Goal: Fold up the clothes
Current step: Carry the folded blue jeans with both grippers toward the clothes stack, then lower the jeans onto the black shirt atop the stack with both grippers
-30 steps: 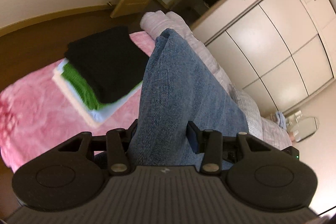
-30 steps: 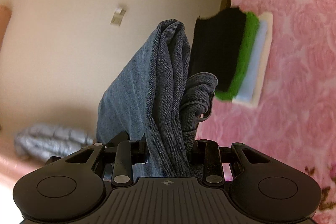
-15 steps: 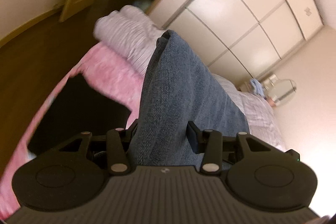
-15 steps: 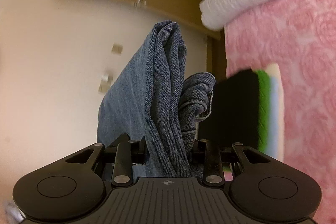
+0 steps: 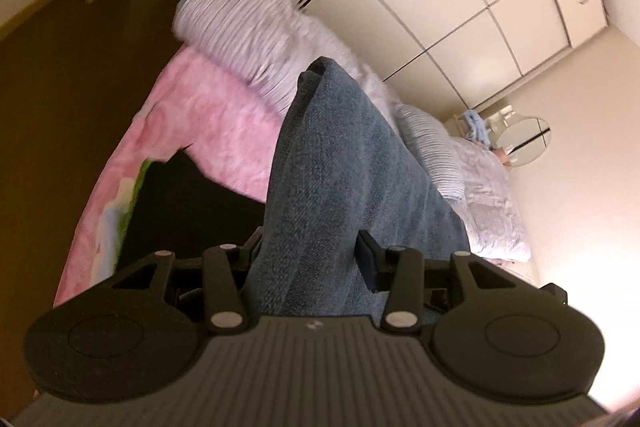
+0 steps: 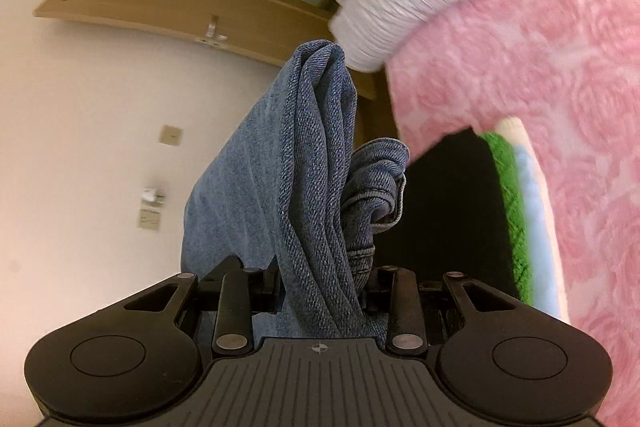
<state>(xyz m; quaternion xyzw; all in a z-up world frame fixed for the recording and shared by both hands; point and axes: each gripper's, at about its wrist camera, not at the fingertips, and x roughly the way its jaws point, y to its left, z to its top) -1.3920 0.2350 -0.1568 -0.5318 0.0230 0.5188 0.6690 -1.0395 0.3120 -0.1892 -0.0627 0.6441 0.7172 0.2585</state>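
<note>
The bed (image 6: 560,107), under its pink rose-patterned blanket (image 5: 208,123), fills the right of the right wrist view and the left of the left wrist view, with a rolled white striped duvet (image 5: 248,31) at its far end. Both cameras have swung over the last second. A second ago each looked down on the blanket with the pile of folded clothes (image 6: 448,211) whole and well ahead. Now the pile, black on top with green and pale blue layers beneath, sits low and close to the gripper bodies, partly cut off by them, while wall, cupboards and door frame take up more of each view. I judge from this that the grippers have travelled toward the pile and tipped upward.

The jeans (image 5: 340,187) are the garment in hand. They are bunched into a thick blue denim bundle that rises off the bed between both pairs of jaws, in the same shape as a second ago. The left gripper (image 5: 308,251) is clenched on a broad smooth fold. The right gripper (image 6: 324,279) is clamped on several stacked layers, with a hemmed edge curling out beside them.

The jeans look already folded and carried. Setting them square on the black top layer seems the likely aim, though the frames do not settle it.
</note>
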